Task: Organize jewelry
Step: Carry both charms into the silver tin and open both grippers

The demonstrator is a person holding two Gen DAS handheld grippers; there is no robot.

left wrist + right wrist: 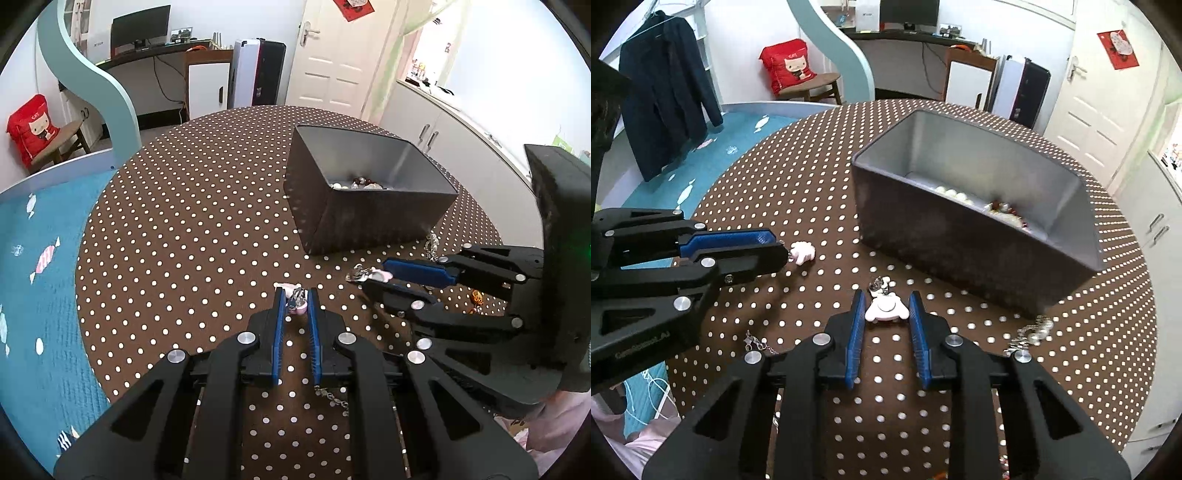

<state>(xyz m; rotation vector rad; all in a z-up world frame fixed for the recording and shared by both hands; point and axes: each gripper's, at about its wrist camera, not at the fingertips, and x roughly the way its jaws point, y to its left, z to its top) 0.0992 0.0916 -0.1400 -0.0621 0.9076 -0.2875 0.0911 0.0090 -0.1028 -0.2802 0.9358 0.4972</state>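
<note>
A grey metal box (373, 218) (960, 236) stands on the polka-dot table and holds beads and jewelry. My left gripper (296, 295) (781, 245) is shut on a pink-white charm clip (297, 301) (802, 252) at its fingertips. My right gripper (886, 297) (364, 276) has its fingers around a white charm with a metal clasp (886, 310) (364, 274), touching it on both sides. A silver chain (757, 345) (332, 397) lies under the left gripper. A silver bracelet (1032, 334) (431, 245) lies by the box's near corner.
An orange trinket (476, 299) lies under the right gripper's arm. The brown dotted tablecloth (184, 240) covers a round table. A blue bed (33, 277) lies to the left. White cabinets (1152, 229) stand to the right.
</note>
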